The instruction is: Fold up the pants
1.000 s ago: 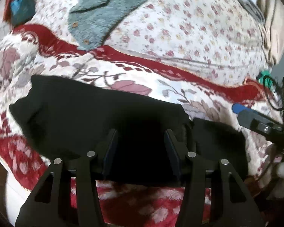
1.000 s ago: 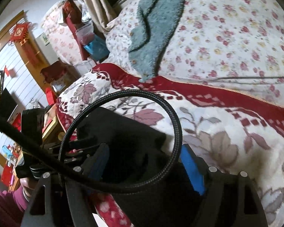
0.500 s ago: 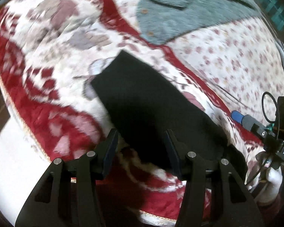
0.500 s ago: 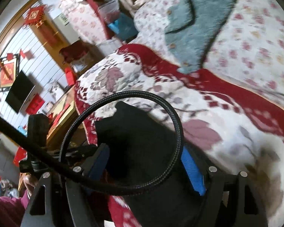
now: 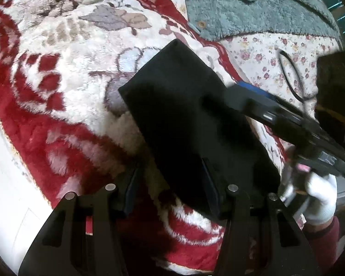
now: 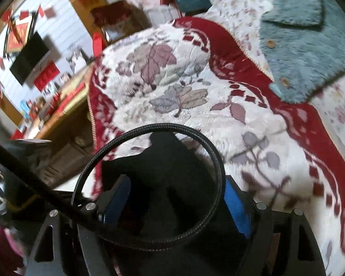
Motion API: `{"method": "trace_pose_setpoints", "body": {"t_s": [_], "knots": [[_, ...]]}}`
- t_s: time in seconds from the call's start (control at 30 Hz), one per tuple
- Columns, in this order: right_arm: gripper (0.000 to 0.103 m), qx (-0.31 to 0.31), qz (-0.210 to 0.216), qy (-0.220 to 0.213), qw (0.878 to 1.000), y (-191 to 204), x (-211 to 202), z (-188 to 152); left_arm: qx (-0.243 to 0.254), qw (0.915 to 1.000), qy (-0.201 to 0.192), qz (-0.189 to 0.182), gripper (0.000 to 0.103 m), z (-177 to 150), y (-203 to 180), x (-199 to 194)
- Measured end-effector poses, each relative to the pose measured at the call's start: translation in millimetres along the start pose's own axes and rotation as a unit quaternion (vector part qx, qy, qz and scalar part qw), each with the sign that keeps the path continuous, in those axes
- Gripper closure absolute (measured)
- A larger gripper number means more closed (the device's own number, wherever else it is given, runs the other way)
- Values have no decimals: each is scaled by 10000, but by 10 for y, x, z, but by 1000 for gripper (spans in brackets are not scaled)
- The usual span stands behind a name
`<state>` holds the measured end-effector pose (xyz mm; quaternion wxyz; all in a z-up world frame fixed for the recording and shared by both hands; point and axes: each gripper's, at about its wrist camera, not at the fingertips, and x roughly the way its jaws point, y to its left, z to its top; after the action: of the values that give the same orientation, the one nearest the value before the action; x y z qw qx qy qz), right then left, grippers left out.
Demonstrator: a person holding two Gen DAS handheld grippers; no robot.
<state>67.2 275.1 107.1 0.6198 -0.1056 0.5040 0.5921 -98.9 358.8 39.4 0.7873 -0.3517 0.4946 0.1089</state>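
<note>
Two grippers frame one folded pair of black pants (image 5: 191, 124), which lies on the red and cream floral blanket (image 5: 57, 73) near the bed's edge. From my left wrist camera the pants read as a long dark slab: the long axis runs from the lower right, close to my fingers, up and leftward to a narrow rounded end that points at the grey-green fleece garment (image 5: 253, 7) further up the bed. That far end lies just short of the fleece, apart from it.

My left gripper (image 5: 170, 188) has its jaws parted to a middling width. The right-side finger (image 5: 209, 184) overlaps the near edge of the pants, while the other finger sits over bare blanket; the space between them shows mostly blanket, so nothing is clamped. I cannot tell whether that finger actually touches the cloth.

My right gripper (image 6: 174, 197) is opening wider just now. Black fabric fills the space between its blue pads (image 6: 237, 209), yet I cannot tell whether either pad presses on it. A braided black cable (image 6: 214, 158) loops across that view in front of the pants. In the left wrist view the same gripper (image 5: 287, 124) reaches in from the right over the pants, held by a white-gloved hand (image 5: 319, 197) with a dark red sleeve below it.
</note>
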Motion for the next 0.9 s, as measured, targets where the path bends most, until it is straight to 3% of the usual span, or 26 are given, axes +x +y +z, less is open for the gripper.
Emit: {"method": "trace_pose_setpoints", "body": {"t_s": [0.13, 0.27, 0.33, 0.5, 0.57, 0.63, 0.77, 0.9], "knots": [[24, -161, -113, 270, 9994, -25, 298, 142, 164, 9997, 50, 182, 53, 28, -90, 83], [26, -189, 120, 306, 9993, -7, 428, 193, 104, 9997, 82, 189, 51, 66, -85, 139], [42, -182, 130, 308, 9993, -6, 464, 194, 64, 9998, 100, 138, 49, 81, -88, 161], [64, -75, 271, 196, 9994, -88, 442, 173, 4, 10000, 34, -11, 50, 128, -108, 195], [72, -10, 409, 122, 9991, -114, 391, 156, 68, 9999, -62, -102, 73, 154, -143, 218], [77, 46, 542, 2, 9985, -131, 303, 133, 190, 9995, -159, -210, 86, 173, -184, 216], [78, 156, 763, -426, 9961, -141, -23, 85, 529, 9957, -703, -294, 87, 89, -359, 5], [78, 339, 979, -902, 9905, -167, -500, 13, 1094, 9861, -1219, -286, 88, -89, -696, -315]]}}
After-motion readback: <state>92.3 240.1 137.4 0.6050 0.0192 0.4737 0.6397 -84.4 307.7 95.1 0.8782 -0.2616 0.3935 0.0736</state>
